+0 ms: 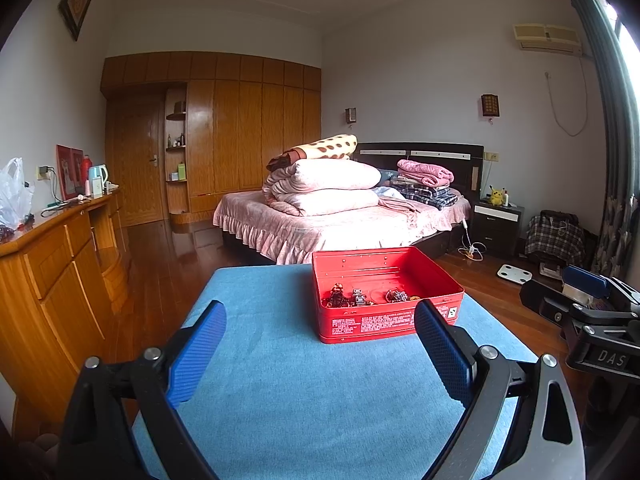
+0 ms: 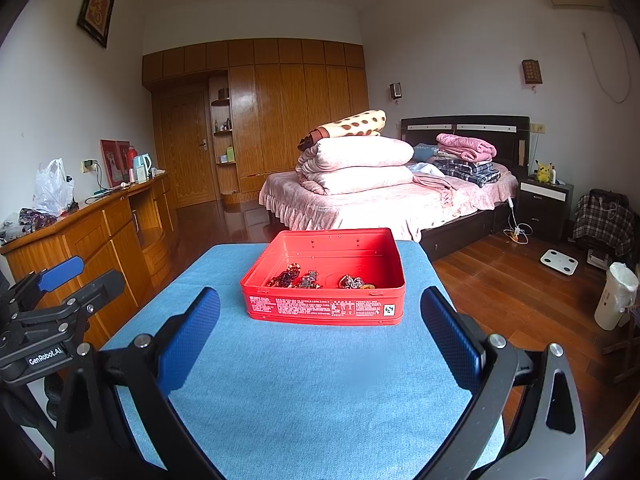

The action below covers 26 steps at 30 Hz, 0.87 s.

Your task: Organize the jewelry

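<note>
An open red tin box (image 1: 384, 324) (image 2: 324, 310) stands on a blue cloth-covered table (image 1: 304, 400) (image 2: 312, 392). Several pieces of jewelry (image 1: 360, 298) (image 2: 316, 280) lie on its floor: dark beaded strands at the left, metal pieces in the middle and right. My left gripper (image 1: 320, 316) is open and empty, just short of the box's near wall. My right gripper (image 2: 320, 304) is open and empty, also in front of the box. Each gripper shows at the edge of the other's view, the right one (image 1: 584, 300) and the left one (image 2: 60, 280).
A wooden sideboard (image 2: 100, 240) with a plastic bag and kettle runs along the left. A bed (image 2: 380, 200) with folded quilts stands behind the table. A white bin (image 2: 614, 296) and a scale (image 2: 559, 261) sit on the wooden floor at the right.
</note>
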### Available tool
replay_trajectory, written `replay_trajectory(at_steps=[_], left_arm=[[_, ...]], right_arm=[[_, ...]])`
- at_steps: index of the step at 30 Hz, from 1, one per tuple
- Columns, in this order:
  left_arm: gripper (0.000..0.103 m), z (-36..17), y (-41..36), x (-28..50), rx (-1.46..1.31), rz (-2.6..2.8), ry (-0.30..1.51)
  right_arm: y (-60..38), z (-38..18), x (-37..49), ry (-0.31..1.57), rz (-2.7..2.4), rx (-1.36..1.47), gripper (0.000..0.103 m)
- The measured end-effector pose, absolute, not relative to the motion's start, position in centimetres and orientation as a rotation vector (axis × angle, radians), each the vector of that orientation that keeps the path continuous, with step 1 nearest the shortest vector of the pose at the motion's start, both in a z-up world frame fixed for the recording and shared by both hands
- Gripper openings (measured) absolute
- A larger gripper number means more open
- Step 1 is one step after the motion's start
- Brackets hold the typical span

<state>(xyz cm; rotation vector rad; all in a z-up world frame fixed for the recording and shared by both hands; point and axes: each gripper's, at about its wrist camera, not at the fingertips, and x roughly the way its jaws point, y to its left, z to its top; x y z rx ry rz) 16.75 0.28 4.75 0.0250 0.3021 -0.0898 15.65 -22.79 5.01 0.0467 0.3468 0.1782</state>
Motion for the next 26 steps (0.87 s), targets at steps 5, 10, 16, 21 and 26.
replay_trajectory(at_steps=[5,10,16,21,26], left_arm=[[0.093,4.80,0.23,16.67,0.029,-0.083,0.300],[0.093,4.79,0.14,16.92,0.020,-0.092,0.310],[0.093,4.84,0.25,16.96,0.015,-0.100,0.310],[0.093,4.81,0.26,16.97,0.014,-0.103,0.313],[0.093,4.74,0.54,17.11,0.004,-0.101,0.316]], right_arm=[[-22.65,5.02,15.67,0.349,0.178,0.047,0.097],[-22.36,4.93,15.57,0.352,0.178,0.046,0.097],[-22.27,4.73,15.54,0.358,0.176,0.046,0.097],[-22.24,4.73,15.58,0.359,0.176,0.046,0.097],[-22.22,4.73,15.56,0.360,0.176,0.046,0.098]])
